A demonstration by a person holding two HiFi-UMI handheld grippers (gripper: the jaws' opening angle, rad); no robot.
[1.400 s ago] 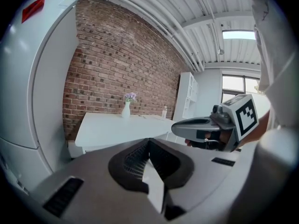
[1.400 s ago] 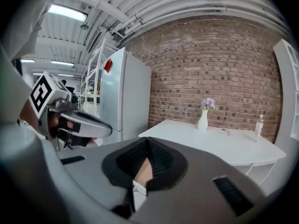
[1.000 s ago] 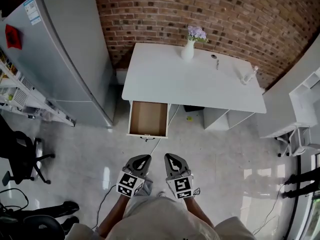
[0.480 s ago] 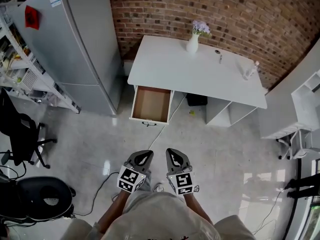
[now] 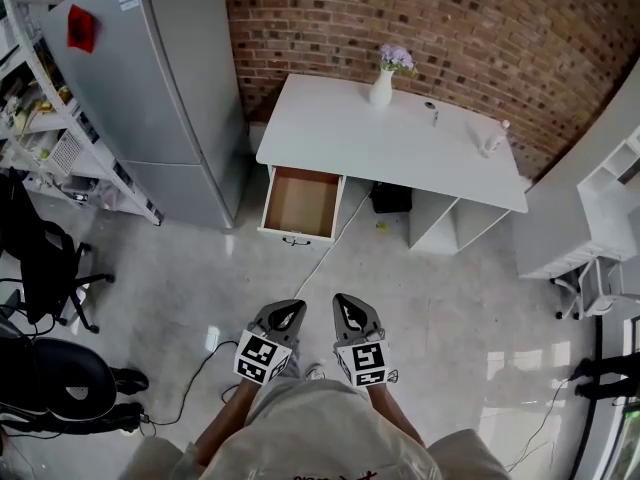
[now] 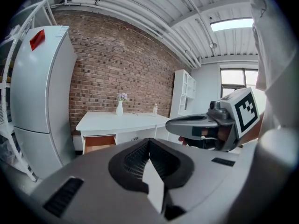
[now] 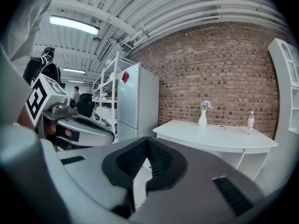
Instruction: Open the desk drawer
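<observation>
Head view: open drawer [image 5: 302, 203] under white desk [image 5: 400, 143], above the middle. Left gripper [image 5: 291, 308] and right gripper [image 5: 345, 302] lower down, well apart from it.
Left gripper view: jaws closed, empty; drawer far off, left of middle.
Right gripper view: jaws closed, empty.

Ahead of the matt grey plastic left gripper [image 5: 292, 309] and right gripper [image 5: 343, 303], the glossy pale floor [image 5: 440, 298] is gleaming, the drawer [image 5: 300, 203] is showing a brown wood-look inside under the smooth white desk [image 5: 400, 153], and the rough brick wall [image 5: 460, 28] is rising behind.
</observation>
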